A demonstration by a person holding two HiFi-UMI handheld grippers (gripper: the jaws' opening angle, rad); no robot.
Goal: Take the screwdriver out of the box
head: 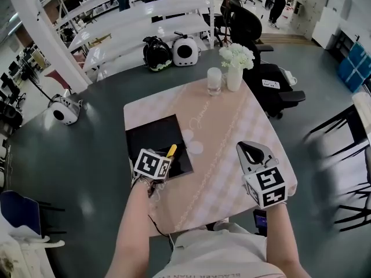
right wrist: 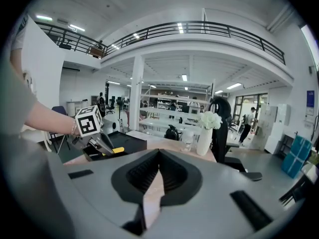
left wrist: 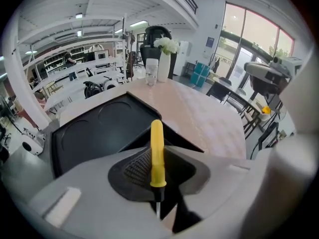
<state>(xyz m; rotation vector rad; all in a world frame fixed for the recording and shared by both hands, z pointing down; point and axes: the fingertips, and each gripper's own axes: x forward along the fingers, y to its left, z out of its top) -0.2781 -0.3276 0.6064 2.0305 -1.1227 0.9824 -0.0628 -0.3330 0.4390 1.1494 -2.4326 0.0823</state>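
Note:
A screwdriver with a yellow handle is clamped between the jaws of my left gripper, handle pointing away and thin shaft towards the camera. In the head view this left gripper hangs over the right edge of the open black box, with the screwdriver sticking out in front. The box lies just below the tool. My right gripper hovers near the table's right front corner, shut with nothing in it. From the right gripper view I see the left gripper and yellow handle above the box.
The table wears a pink checked cloth. A white vase of flowers and a glass jar stand at its far edge. A black office chair sits behind the table on the right; dark chair frames stand farther right.

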